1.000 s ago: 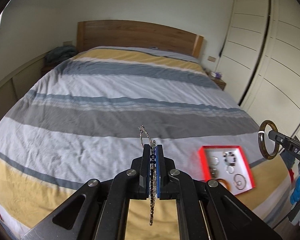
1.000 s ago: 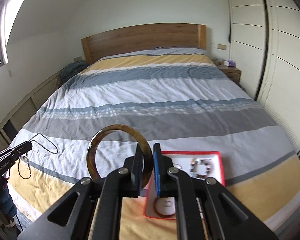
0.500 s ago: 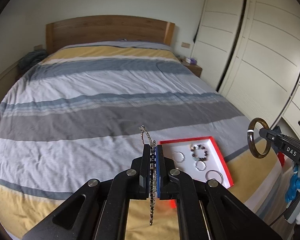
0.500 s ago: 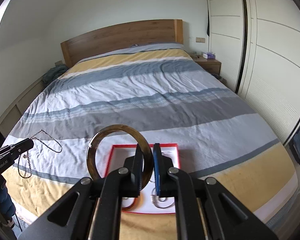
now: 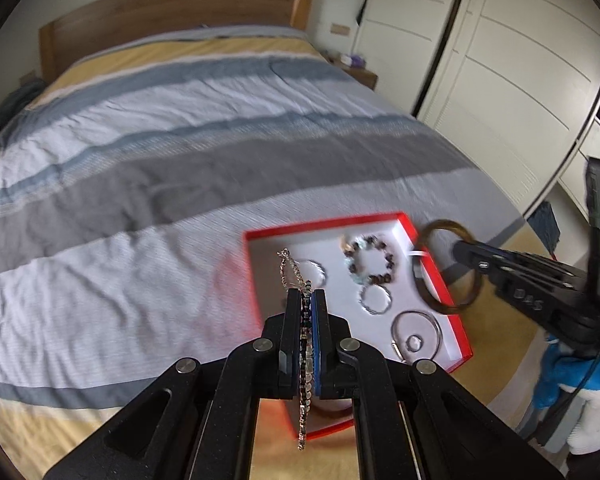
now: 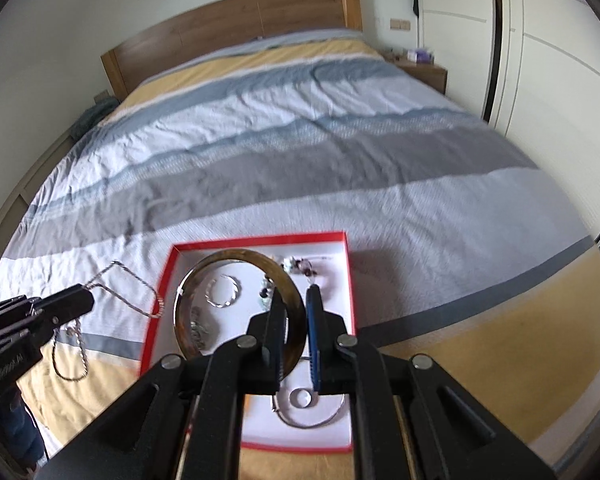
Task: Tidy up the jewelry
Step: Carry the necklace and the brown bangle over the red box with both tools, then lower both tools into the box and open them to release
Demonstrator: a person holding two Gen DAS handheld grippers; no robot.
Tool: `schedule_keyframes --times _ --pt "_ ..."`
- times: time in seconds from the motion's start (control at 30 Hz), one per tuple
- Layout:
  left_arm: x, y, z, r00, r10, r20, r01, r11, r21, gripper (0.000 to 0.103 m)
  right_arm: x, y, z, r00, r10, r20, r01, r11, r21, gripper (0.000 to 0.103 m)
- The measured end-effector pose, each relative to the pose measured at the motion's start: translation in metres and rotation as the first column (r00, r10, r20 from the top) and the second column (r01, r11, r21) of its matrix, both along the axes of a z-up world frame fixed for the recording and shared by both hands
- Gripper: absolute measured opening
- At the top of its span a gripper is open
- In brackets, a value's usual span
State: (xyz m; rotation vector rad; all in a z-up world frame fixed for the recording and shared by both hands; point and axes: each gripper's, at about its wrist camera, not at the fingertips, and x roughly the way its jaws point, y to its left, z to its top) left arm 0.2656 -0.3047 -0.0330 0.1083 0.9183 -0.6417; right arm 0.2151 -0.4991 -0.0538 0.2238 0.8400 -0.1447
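A red-rimmed white tray (image 5: 434,268) (image 6: 350,276) lies on the bed near its foot and holds several rings, hoops and a beaded bracelet (image 5: 370,260). My left gripper (image 5: 306,294) is shut on a silver chain necklace (image 5: 292,270) that dangles above the tray's left edge; it also shows in the right wrist view (image 6: 140,300). My right gripper (image 6: 294,300) holds a brown bangle (image 6: 236,260) over the tray, the bangle against its left finger, with a gap between the jaws. In the left wrist view the bangle (image 5: 466,304) hangs at the tray's right rim.
The striped bedspread (image 5: 180,168) covers a wide bed with a wooden headboard (image 6: 236,28). White wardrobe doors (image 5: 500,80) stand on the right. A nightstand (image 6: 424,68) sits by the headboard.
Both grippers have moved down and in toward the tray. The necklace now hangs at its left edge and the bangle is over its inside. The right jaws stand wider apart.
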Motion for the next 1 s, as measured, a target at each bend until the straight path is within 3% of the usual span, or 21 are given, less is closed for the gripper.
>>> schedule_keyframes --times 0.2,0.5,1.0 --pt "0.004 -0.03 -0.038 0.997 -0.049 -0.065 0.05 0.999 0.015 0.004 0.022 -0.008 -0.039 0.999 0.012 -0.05 -0.011 1.0 0.024 0.009" --pt "0.009 -0.042 -0.088 0.989 -0.057 -0.134 0.067 0.995 0.072 0.004 0.051 0.002 -0.08 0.993 0.058 -0.105 -0.056 0.998 0.023 0.009" --pt "0.023 -0.042 -0.1 0.985 -0.038 -0.171 0.047 0.998 0.05 0.005 0.067 0.01 -0.086 0.987 0.069 -0.146 -0.078 0.995 -0.056 0.011"
